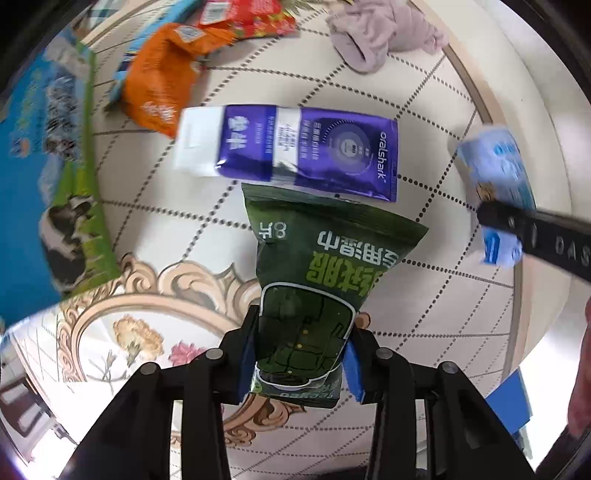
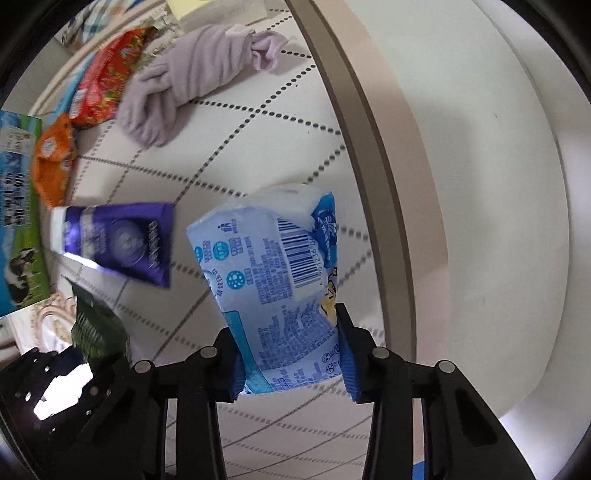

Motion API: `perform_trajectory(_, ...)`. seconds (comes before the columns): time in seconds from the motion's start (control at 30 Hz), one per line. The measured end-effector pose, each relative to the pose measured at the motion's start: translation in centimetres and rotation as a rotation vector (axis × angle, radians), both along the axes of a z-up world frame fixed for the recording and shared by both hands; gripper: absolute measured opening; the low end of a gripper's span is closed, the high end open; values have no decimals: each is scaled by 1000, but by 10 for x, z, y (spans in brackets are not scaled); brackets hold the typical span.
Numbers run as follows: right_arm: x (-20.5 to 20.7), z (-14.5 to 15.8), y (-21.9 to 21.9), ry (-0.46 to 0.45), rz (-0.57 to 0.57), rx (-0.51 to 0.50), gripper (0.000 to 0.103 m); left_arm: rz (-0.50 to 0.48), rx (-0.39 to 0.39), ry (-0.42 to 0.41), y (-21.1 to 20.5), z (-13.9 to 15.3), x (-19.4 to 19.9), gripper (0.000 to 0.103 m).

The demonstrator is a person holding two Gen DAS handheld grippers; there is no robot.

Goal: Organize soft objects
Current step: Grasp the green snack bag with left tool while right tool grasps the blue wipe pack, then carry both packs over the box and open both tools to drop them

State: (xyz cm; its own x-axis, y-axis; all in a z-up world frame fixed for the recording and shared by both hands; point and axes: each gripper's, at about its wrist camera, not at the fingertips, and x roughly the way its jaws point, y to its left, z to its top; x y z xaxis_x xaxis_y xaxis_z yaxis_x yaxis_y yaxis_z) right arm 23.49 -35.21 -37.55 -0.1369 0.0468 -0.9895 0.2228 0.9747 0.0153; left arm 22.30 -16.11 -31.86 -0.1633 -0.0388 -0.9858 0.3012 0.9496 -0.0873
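Observation:
My left gripper point(image 1: 301, 363) is shut on a dark green wet-wipe pack point(image 1: 325, 266) and holds it above the patterned tablecloth point(image 1: 424, 295). My right gripper point(image 2: 291, 360) is shut on a light blue tissue pack point(image 2: 273, 273), held above the cloth near the table's right edge. The blue pack point(image 1: 498, 173) and the right gripper's arm also show at the right of the left wrist view. The green pack point(image 2: 96, 325) shows at the lower left of the right wrist view. A purple and white pouch point(image 1: 288, 151) lies flat just beyond the green pack; it also shows in the right wrist view point(image 2: 118, 240).
An orange packet point(image 1: 162, 77), a red packet point(image 1: 251, 18) and a lilac towel point(image 1: 380, 33) lie at the far side. A blue and green milk carton box point(image 1: 48, 166) stands at the left. The table's brown edge band point(image 2: 369, 129) runs along the right.

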Motion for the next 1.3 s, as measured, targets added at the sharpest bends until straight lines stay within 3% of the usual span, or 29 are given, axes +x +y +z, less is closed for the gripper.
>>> perform_trajectory(0.13,-10,28,-2,-44,-39,32,42,37,-53,-44,29,44,-17,36)
perform_trajectory(0.2,-15,47,-2,-72,-45,57,42,70,-96,-75,46,80,-18,35)
perform_trajectory(0.27,-18,69,5,-104,-40,83,42,103,-138,-104,61,90,-2,35)
perform_trajectory(0.33,-17,96,19,-148,-16,113,42,158,-188,-148,87,132,2,35)
perform_trajectory(0.47,-20,147,76,-230,42,163,42,249,-247,-237,123,186,3,35)
perform_trajectory(0.53,-17,171,111,-267,79,188,42,281,-252,-270,127,196,12,35)
perform_trajectory(0.67,8,206,188,-322,159,242,42,332,-213,-324,185,212,41,36)
perform_trajectory(0.8,43,207,258,-334,210,246,42,370,-193,-296,238,188,78,35)
perform_trajectory(1.0,103,158,345,-270,247,219,42,423,-204,-173,290,110,133,36)
perform_trajectory(1.1,121,130,366,-234,243,207,42,463,-234,-85,309,69,153,36)
perform_trajectory(1.3,151,78,394,-174,240,185,42,440,-238,0,322,26,168,36)
